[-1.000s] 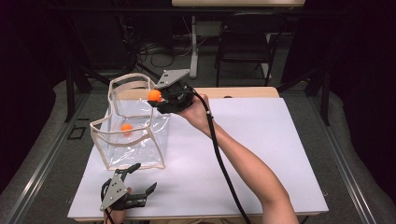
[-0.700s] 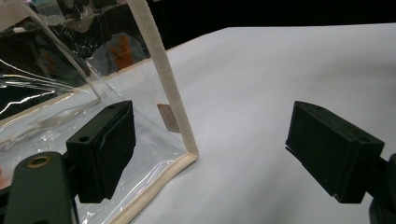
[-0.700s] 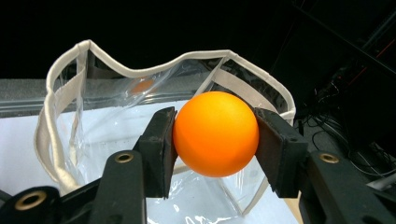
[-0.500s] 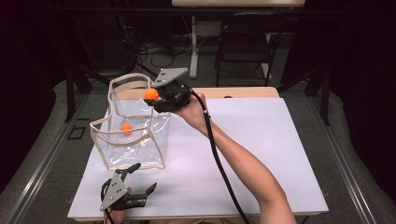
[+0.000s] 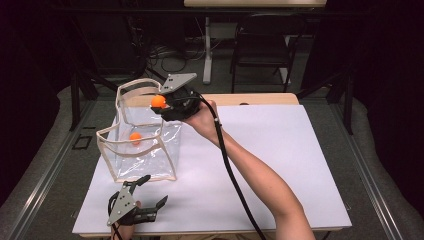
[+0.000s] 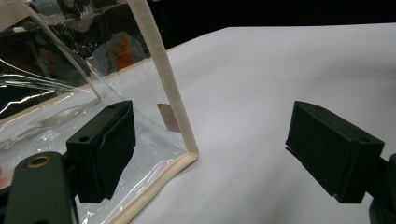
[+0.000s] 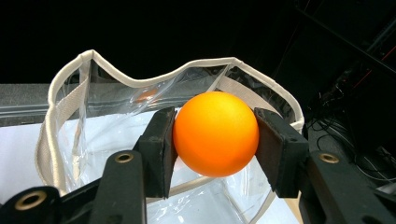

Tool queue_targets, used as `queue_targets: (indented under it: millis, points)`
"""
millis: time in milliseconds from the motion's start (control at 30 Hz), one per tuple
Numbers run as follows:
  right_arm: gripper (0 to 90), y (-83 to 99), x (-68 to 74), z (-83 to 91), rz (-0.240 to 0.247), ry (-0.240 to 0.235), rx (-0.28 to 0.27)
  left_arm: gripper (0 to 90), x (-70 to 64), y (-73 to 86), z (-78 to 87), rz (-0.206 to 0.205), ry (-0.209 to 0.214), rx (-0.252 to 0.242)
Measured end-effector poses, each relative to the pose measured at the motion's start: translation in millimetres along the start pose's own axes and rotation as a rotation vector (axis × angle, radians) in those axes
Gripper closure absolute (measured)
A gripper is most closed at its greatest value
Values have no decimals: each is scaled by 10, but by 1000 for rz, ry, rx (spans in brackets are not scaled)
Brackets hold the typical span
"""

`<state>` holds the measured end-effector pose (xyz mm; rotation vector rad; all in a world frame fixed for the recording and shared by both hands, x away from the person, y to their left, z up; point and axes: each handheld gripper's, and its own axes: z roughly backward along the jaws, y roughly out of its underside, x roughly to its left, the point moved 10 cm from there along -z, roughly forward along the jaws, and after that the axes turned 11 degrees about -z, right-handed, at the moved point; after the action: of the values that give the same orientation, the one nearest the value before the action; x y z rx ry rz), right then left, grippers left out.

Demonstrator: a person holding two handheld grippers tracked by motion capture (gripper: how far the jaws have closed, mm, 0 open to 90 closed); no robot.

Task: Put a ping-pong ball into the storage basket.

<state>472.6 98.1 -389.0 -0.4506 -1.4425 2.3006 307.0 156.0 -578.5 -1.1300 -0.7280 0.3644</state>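
White table (image 5: 300, 165), dark room – chair (image 5: 260, 50) seen behind.
Orange ball (image 7: 215, 134) is clamped by right gripper (image 7: 215, 140) above clear bag (image 5: 142, 150); left gripper (image 6: 210, 154) is spread wide, nothing held.

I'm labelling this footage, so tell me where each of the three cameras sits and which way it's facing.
High view: above the person's side of the table, looking forward and down; shows the right forearm, both grippers, the clear bag.
Left gripper view: rides the left gripper, low over the table, facing the bag's near corner; its jaws stand wide apart.
Right gripper view: rides the right gripper, raised at the bag's rim, looking into it; jaws clamp an orange ball.
All three share the bag.
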Motion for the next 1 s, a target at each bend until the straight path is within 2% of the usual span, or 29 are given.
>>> queue_targets:
  millis: [1000]
  points:
    - [508,15,18,-152,-17,-12,12,156,1,1,0,1,2,-1]
